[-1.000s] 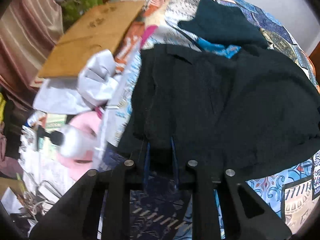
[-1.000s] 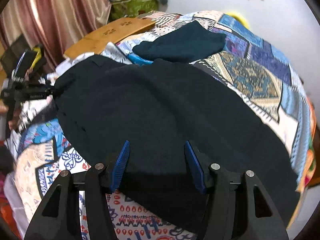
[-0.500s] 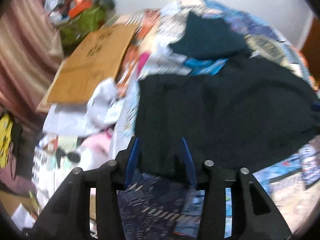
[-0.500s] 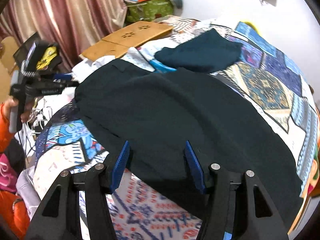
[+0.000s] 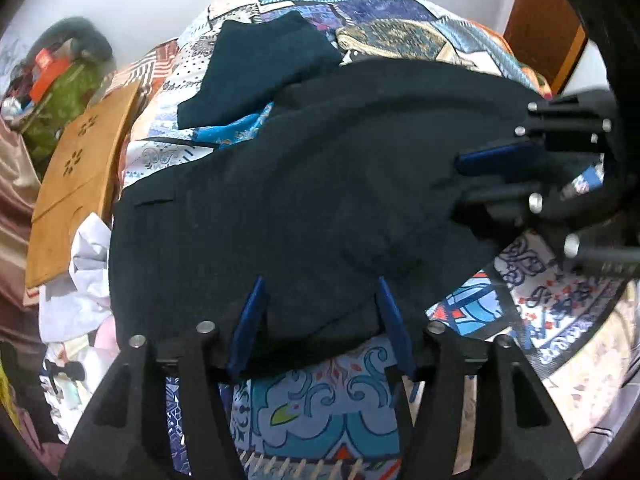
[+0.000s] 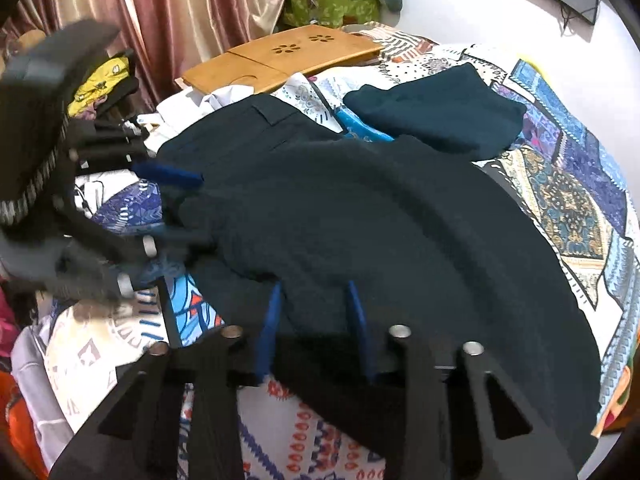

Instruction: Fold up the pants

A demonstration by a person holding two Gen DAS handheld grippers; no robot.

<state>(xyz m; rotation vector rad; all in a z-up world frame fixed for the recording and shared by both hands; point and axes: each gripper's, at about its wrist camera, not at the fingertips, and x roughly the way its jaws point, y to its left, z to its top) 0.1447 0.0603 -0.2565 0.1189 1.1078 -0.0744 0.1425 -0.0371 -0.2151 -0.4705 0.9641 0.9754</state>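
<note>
Pants (image 5: pixel 304 200), dark and spread flat over the patterned bedspread (image 5: pixel 320 412), lay directly ahead of both tools, their near edge reaching between the parted fingers of the left gripper (image 5: pixel 320 320) and of the right gripper (image 6: pixel 314 324), neither of which was clamped on cloth. To fold cleanly, each gripper probably needed to close on the same edge and lift evenly, so that the fabric travelled over without bunching.

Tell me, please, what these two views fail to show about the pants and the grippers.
- Left wrist view: the near hem of the pants is hidden behind the left gripper.
- Right wrist view: the pants' near edge is hidden behind the right gripper.
- Both views: the other gripper is motion-blurred at the frame edge, so its grip is unclear.
</note>
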